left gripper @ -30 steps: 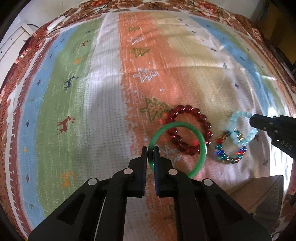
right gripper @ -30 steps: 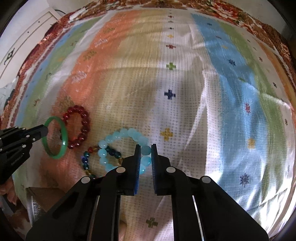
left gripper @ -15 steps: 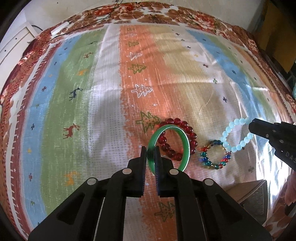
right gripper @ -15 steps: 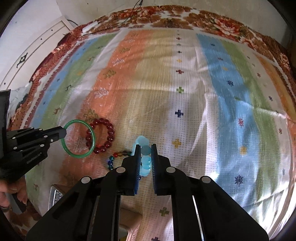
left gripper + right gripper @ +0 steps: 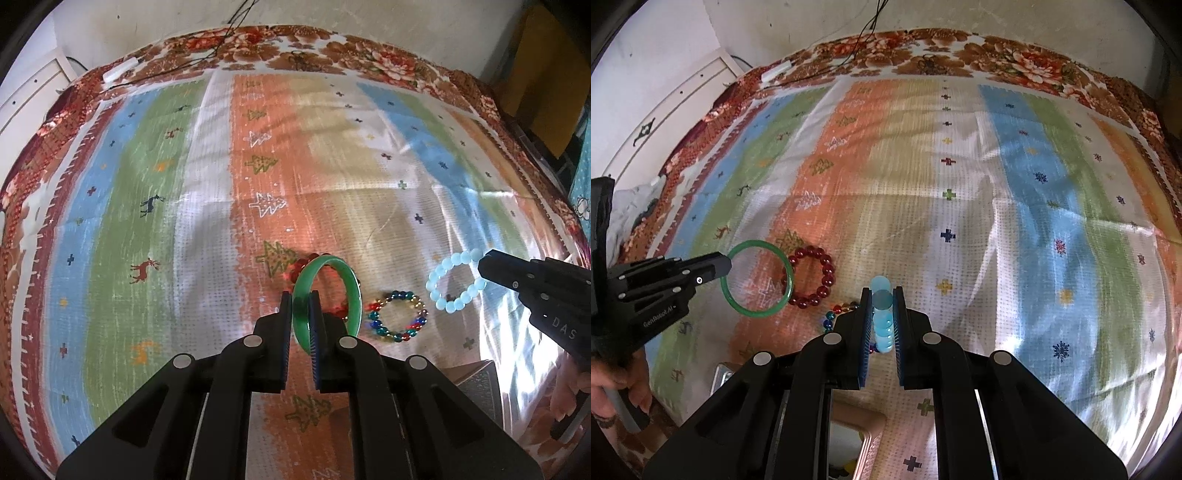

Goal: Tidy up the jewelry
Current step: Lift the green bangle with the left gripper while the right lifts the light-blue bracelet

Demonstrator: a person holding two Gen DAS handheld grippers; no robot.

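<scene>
While two beaded bracelets (image 5: 398, 314) lie below, each tool clamps one: left tool (image 5: 300, 312) green bangle (image 5: 351, 284), right tool (image 5: 881, 306) pale-blue bracelet (image 5: 881, 325).

You are working in a home, most likely a bedroom: the whole surface in front of you is a bed spread with a striped cloth (image 5: 207, 206) woven with little trees and reindeer, laid over a floral bedcover (image 5: 1015, 55) whose border shows along the far edge. Behind it stands a scuffed plaster wall (image 5: 798, 26) with thin cables (image 5: 229, 33) hanging down it, and white panelled furniture (image 5: 665, 114) sits at the left
</scene>
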